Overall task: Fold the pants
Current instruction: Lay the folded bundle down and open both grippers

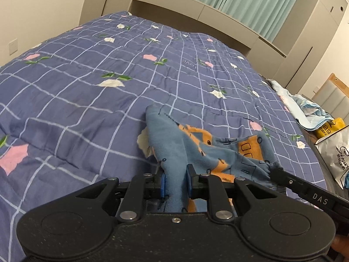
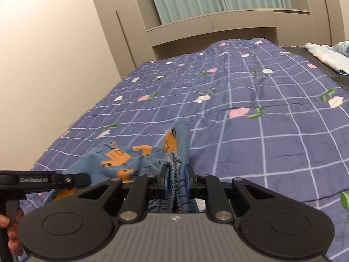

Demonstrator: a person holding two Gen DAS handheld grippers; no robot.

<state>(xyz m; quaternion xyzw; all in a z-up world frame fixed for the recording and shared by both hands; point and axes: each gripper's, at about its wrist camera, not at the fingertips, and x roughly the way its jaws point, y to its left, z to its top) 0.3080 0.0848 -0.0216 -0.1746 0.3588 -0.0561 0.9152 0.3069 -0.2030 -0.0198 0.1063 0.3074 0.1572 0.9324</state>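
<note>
Both grippers are pinching the blue children's pants with orange prints, probably to spread them flat above the checked quilt. The left gripper is clamping plain cloth narrowly; the right gripper is clamping the elastic waistband. The pants are stretching sideways between them, legs pointing away towards the headboard.

One pair of pants, two grippers, one quilt, one bag.
</note>
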